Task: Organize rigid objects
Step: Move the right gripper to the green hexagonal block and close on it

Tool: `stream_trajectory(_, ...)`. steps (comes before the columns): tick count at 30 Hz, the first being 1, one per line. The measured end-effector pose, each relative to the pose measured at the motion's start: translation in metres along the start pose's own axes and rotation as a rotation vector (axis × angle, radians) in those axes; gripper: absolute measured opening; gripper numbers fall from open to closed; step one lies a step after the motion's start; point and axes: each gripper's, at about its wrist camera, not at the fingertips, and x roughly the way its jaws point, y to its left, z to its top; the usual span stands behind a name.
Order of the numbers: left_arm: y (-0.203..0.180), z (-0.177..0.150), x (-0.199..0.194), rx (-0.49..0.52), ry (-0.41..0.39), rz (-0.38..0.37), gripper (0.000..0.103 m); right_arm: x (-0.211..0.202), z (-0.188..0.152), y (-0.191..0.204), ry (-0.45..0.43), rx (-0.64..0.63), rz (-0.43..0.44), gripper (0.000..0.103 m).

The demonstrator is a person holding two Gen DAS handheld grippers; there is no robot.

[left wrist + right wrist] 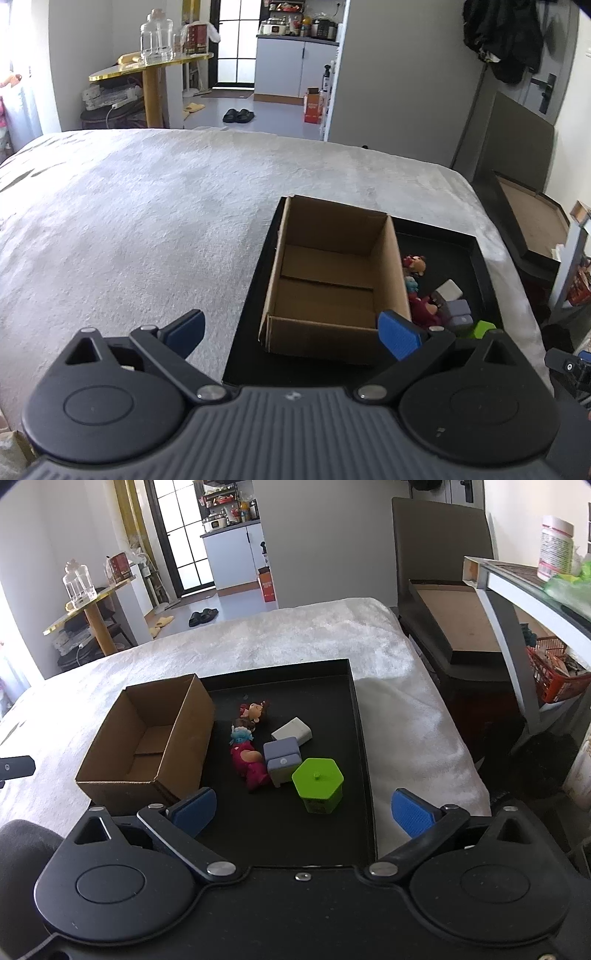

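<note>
Rigid objects lie loose on one black tray (360,716): one green hexagonal container (318,782), one lavender box (282,757), one white block (293,731), and small figurines (249,738), roughly four, clustered beside them. One cardboard box (147,738) stands in the tray's left part, holding nothing. Left gripper (291,332) and right gripper (304,810) both hang above the tray's near end, jaws spread wide, gripping nothing.

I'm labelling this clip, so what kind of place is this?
Probably a small lived-in home or studio flat: a blanket-covered bed holds the black tray, slippers lie on the floor, and a kitchen counter with cookers shows beyond.
</note>
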Motion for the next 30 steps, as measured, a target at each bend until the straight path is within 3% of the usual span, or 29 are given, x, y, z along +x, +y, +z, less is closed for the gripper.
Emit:
stream_trajectory(7, 0.004, 0.008, 0.021, -0.011, 0.029, 0.013, 0.09, 0.021, 0.004, -0.001, 0.04, -0.002, 0.004, 0.098)
stream_trajectory(14, 0.006, 0.012, 0.046, -0.012, 0.061, 0.04, 0.079, 0.042, 0.005, 0.0, 0.081, -0.016, 0.016, 0.087)
stream_trajectory(20, 0.004, 0.015, 0.069, 0.003, 0.08, 0.07, 0.062, 0.06, 0.009, -0.001, 0.116, -0.03, 0.013, 0.084)
stream_trajectory(30, 0.005, 0.015, 0.096, 0.013, 0.111, 0.108, 0.05, 0.083, 0.014, 0.002, 0.152, -0.083, 0.0, 0.079)
